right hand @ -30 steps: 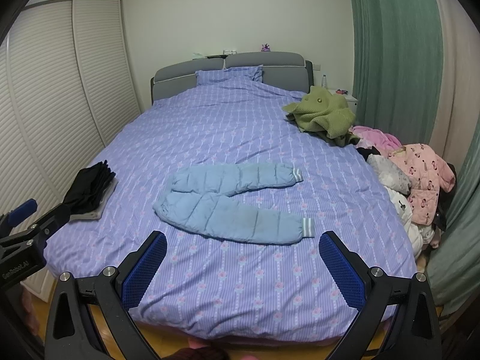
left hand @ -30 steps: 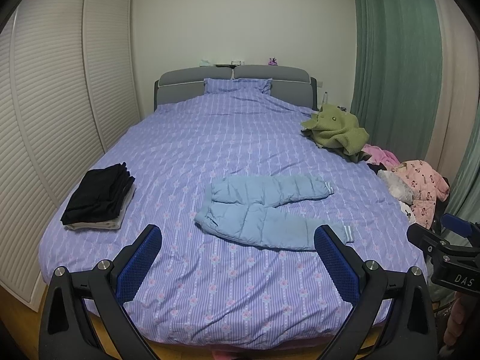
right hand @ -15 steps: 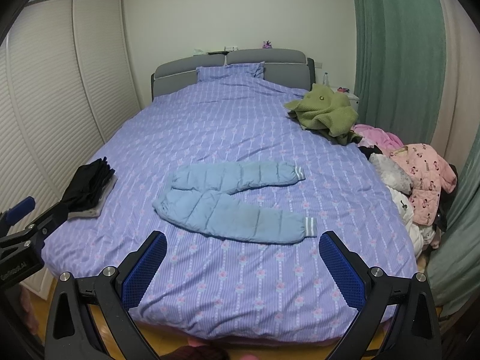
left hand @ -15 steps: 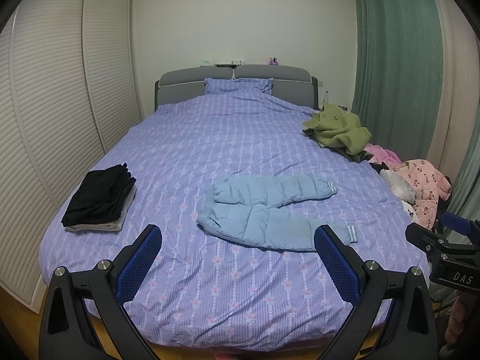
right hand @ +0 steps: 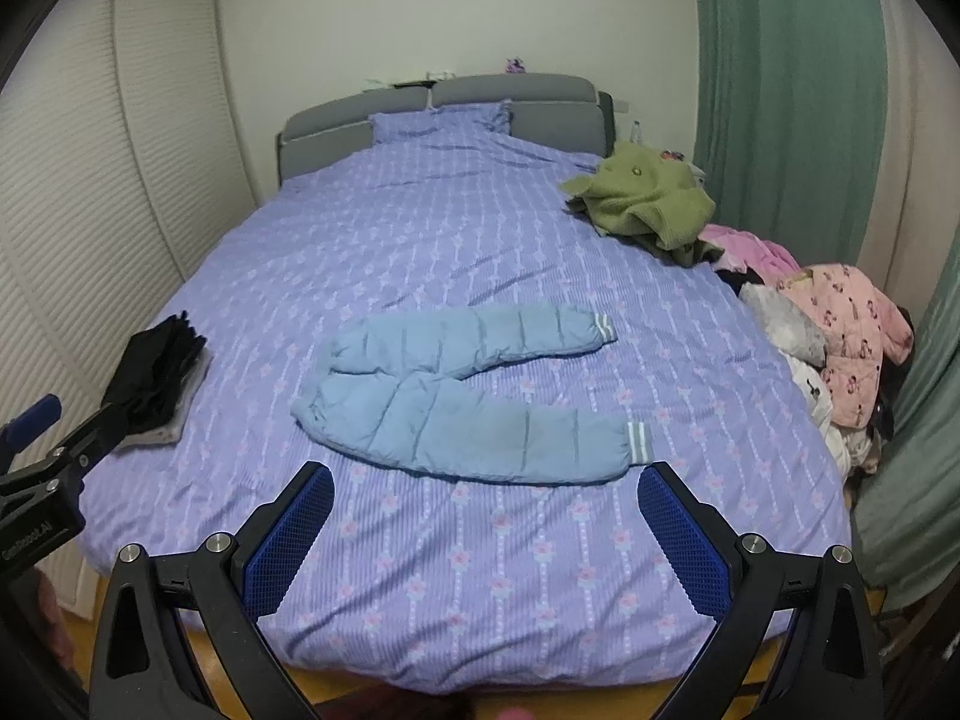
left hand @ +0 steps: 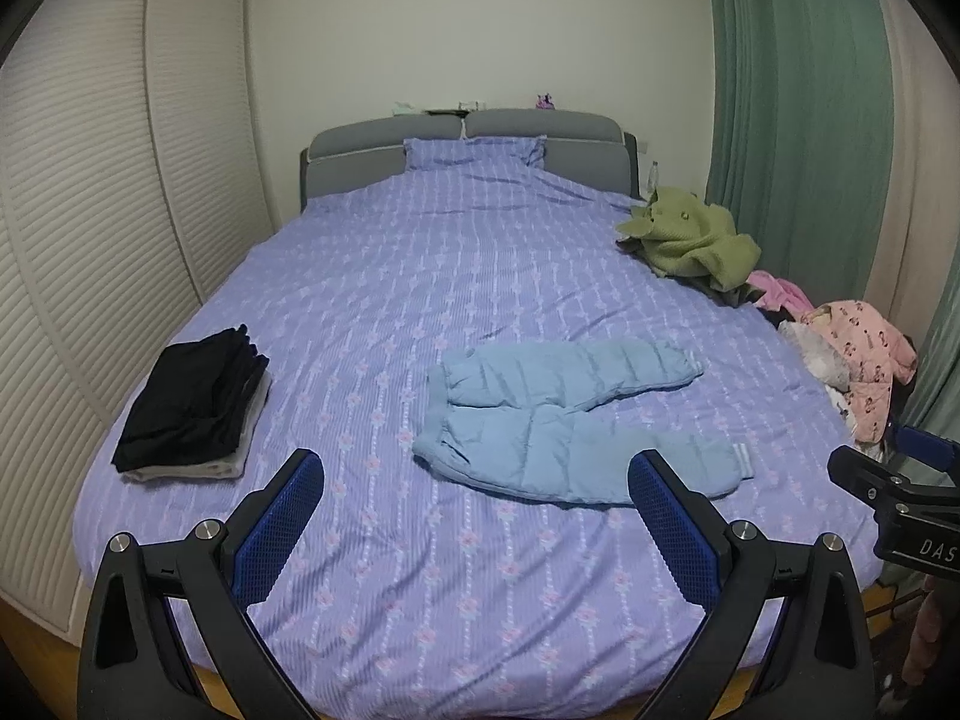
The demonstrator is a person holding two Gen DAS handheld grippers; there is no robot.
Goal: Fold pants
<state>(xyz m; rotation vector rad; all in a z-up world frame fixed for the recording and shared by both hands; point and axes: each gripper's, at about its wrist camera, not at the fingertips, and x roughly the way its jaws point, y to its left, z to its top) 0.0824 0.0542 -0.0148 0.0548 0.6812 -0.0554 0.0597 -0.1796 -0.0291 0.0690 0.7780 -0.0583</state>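
Both claws hung spread wide — left claw (left hand: 477,483), right claw (right hand: 486,495) — off the purple bed's (right hand: 480,600) foot edge, light-blue quilted pants (right hand: 462,396) lying unfolded.

Padded pants (right hand: 456,402): light blue, grey-and-white striped cuffs. Bedspread (right hand: 456,240): lavender, white stripes, pink flowers. Headboard (right hand: 510,93): grey. Curtain (right hand: 786,90): green. Folded stack (left hand: 192,402): black over grey. Sweater (right hand: 645,198): olive. Jacket (right hand: 852,336): pink, dark print.

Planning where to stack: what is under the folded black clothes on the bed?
Under the black clothes, a grey folded garment shows at the stack's near and right edges, lying on the purple bedspread. Its covered middle cannot be seen.
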